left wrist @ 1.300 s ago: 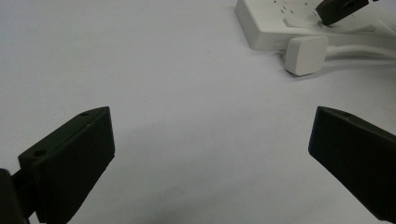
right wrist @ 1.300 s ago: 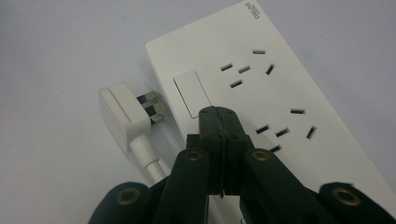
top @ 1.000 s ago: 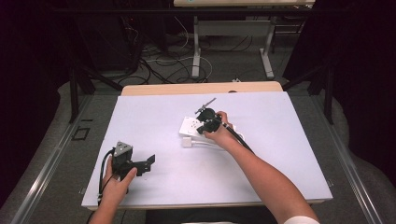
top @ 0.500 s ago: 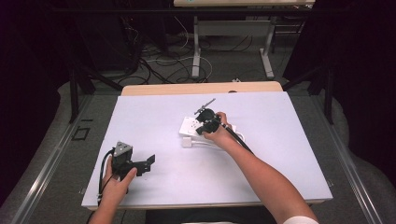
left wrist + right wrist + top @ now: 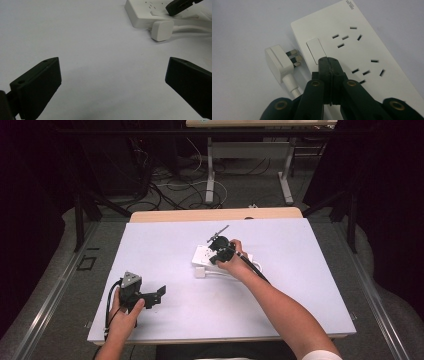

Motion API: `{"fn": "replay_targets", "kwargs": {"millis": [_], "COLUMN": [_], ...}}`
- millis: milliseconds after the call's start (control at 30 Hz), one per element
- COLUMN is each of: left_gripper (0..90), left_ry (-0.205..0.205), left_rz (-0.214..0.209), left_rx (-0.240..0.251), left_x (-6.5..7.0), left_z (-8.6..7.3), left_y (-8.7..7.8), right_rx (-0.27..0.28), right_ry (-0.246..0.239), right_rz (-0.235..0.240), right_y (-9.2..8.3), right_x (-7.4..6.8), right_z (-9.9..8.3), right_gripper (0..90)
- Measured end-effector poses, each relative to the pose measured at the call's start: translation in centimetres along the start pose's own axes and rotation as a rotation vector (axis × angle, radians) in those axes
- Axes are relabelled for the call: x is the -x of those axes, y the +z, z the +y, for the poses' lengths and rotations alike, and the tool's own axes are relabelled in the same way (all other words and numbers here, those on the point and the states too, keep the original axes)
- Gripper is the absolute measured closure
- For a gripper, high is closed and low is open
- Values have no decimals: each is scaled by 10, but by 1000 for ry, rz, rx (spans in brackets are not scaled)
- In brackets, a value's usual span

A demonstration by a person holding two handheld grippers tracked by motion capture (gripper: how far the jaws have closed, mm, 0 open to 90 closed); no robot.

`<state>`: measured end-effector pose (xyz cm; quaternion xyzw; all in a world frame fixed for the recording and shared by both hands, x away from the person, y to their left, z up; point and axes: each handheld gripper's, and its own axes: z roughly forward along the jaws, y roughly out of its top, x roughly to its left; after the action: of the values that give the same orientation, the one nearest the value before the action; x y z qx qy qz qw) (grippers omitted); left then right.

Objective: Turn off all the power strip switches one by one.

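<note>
The right gripper (image 5: 329, 62), jaws closed and empty, seems to press the power strip (image 5: 362, 50) switch (image 5: 316, 50); it may slip off.

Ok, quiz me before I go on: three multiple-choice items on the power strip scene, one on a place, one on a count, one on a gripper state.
1. Where does the white plug lie?
A. pushed into a socket
B. on the table beside the power strip, prongs toward it
C. between the left gripper's fingers

2. How many socket groups show on the power strip's face in the right gripper view?
A. two
B. five
C. none

3. How do the right gripper fingers stand?
A. wide apart
B. closed on the plug
C. closed together, tips at the strip's rocker switch

Answers:
1 B: the plug rests on the table with its prongs bare, next to the strip's end.
2 A: two clusters of slots show.
3 C: the fingers meet with nothing between them, just below the switch.
</note>
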<state>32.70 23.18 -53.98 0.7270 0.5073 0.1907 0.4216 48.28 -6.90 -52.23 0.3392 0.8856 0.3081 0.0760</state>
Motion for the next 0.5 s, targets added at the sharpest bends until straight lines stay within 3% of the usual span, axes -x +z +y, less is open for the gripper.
{"fn": "replay_targets", "kwargs": {"millis": [33, 133, 233, 267, 300, 333, 367, 500], "left_gripper": [2, 2, 2, 2, 2, 2, 2, 2], "left_ry": [0, -5, -6, -7, -7, -7, -8, -12], "left_rz": [-1, 2, 2, 1, -1, -1, -2, -6], "left_rx": [1, 4, 1, 2, 3, 4, 4, 10], "left_x": [0, 0, 0, 0, 0, 0, 0, 0], "left_z": [0, 0, 0, 0, 0, 0, 0, 0], "left_y": [0, 0, 0, 0, 0, 0, 0, 0], "right_rx": [-47, -47, -26, -47, -5, -50, -33, -41], "right_ry": [6, -19, -4, -6, -9, -13, 3, -9], "right_rz": [-1, -4, 4, 6, 1, -3, 4, 2], "right_y": [-3, -2, 0, -1, 2, -1, -1, -2], "right_x": [0, 1, 0, 0, 0, 1, 0, 1], "right_z": [1, 3, 3, 4, 3, 5, 5, 8], "right_gripper": [900, 900, 900, 900, 900, 900, 900, 900]}}
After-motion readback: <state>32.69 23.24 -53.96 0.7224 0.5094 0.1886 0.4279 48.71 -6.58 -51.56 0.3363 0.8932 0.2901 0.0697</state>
